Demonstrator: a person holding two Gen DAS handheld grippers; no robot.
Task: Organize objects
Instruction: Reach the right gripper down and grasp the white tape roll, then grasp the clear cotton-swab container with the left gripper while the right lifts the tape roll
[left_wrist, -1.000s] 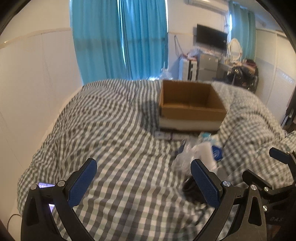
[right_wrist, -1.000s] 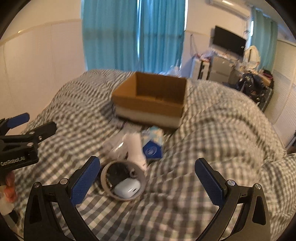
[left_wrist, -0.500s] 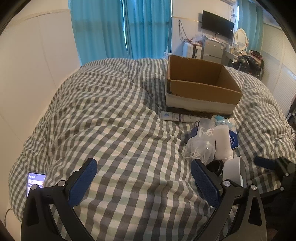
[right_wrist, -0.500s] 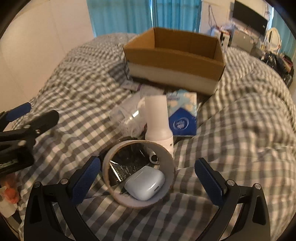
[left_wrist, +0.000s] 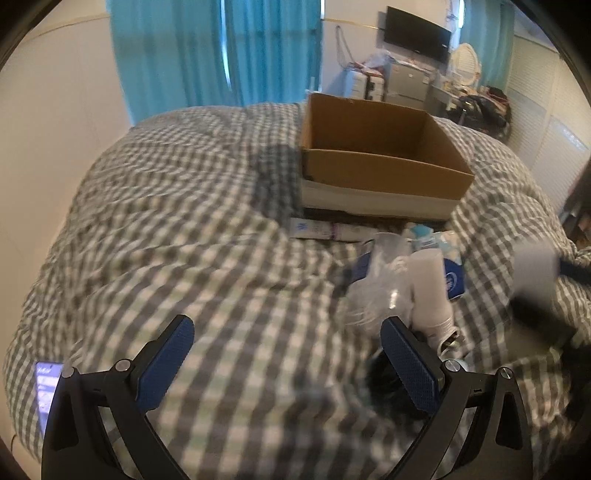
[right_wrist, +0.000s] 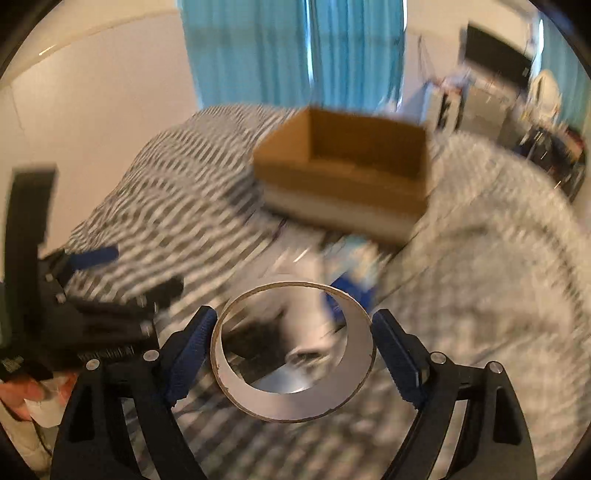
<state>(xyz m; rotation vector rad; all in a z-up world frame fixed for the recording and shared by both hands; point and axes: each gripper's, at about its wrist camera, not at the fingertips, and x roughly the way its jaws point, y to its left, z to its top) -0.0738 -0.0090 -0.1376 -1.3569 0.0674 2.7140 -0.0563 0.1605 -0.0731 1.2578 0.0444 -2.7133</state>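
Right wrist view: grey cardboard tape ring (right_wrist: 293, 369) was clamped between right gripper (right_wrist: 293, 356) pads, lifted over checked duvet (right_wrist: 480, 266), before brown cardboard box (right_wrist: 343, 173). Left gripper (left_wrist: 286, 354) gaped wide, held nothing. Labels blurred, unreadable.

Tape roll (right_wrist: 354, 373) gripped between right claw (right_wrist: 293, 356) pads, lifted; open cardboard box (right_wrist: 343, 173) beyond.

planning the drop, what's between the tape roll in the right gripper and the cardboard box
In the right wrist view: a white bottle and blue tissue pack on the duvet, blurred.
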